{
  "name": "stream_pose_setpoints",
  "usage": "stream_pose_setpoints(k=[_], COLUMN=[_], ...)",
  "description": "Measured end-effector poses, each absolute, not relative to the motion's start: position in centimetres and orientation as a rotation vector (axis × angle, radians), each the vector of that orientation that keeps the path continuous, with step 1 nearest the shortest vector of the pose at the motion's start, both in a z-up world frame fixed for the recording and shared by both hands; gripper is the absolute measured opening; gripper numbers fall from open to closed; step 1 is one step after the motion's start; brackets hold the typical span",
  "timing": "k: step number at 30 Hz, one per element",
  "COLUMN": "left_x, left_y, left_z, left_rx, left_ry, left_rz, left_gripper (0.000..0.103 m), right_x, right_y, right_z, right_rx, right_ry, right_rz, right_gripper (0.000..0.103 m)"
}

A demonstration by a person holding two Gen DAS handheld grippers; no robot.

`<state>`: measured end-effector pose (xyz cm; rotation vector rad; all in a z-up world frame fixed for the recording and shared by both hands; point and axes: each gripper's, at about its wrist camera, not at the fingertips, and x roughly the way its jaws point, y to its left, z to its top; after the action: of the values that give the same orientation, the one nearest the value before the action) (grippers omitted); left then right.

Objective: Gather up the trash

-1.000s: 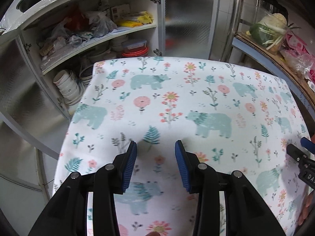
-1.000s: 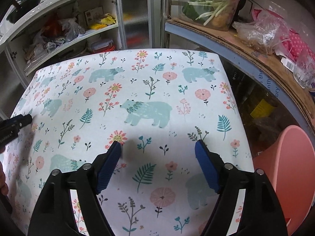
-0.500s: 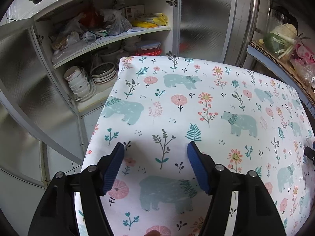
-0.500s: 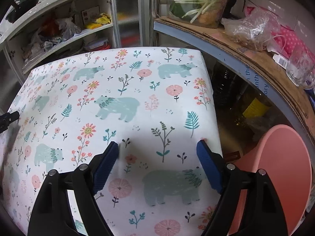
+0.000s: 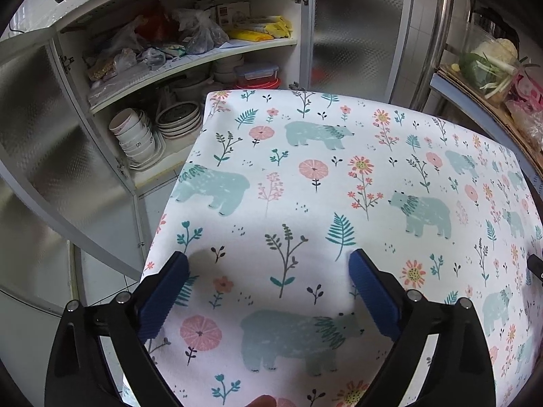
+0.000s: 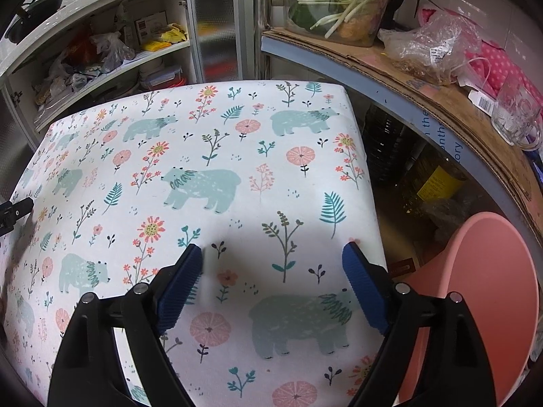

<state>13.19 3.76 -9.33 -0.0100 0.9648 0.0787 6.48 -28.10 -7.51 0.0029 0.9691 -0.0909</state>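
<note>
Oddly, no loose trash shows on the cloth in either view, so these lines weigh a search, not a grasp.

Left gripper (image 5: 268,291): jaws spread wide with nothing between them; it hangs over the lower centre of its frame, above the left edge of the tablecloth (image 5: 339,183). Held that way, I judge, to be ready to close on whatever turns up.

Right gripper (image 6: 271,281): jaws likewise spread and bare, low in its frame, over the right side of the cloth, near the table's right edge.

Bin (image 6: 475,305): a pink tub at the lower right of the right view, below the table edge and just beside the right gripper; probably stood there so scraps can be dropped over the side.

Trash: I cannot see any piece between either pair of jaws, nor on the printed cloth; a tiny speck low in the right view is too small to name. A crumpled clear plastic bag (image 6: 424,47) lies on the cardboard-covered shelf (image 6: 390,78) at the upper right, well apart from both grippers; whether it counts as trash I cannot tell.

Cupboard (image 5: 190,68): open at the upper left of the left view, holding stacked bowls (image 5: 135,135) and bags, seemingly storage.

Stage: judged from this, either nearly done or not yet begun.
</note>
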Motion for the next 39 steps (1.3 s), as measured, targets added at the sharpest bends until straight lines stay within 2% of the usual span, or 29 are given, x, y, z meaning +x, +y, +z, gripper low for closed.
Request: stream_pose_setpoints(k=[5, 39], left_x=[13.38, 13.42], left_y=[3.73, 3.65], left_z=[-9.47, -9.48], left_rx=[-0.006, -0.006], left_ry=[0.972, 0.973], left_rz=[0.068, 0.070], left_gripper=[0.098, 0.099], right_x=[6.48, 6.53], right_y=[-28.13, -28.12], right_z=[-7.51, -7.51], right_rx=[0.004, 0.004], right_ry=[0.969, 0.969], right_rz=[-0.090, -0.094], right_gripper=[0.085, 0.085])
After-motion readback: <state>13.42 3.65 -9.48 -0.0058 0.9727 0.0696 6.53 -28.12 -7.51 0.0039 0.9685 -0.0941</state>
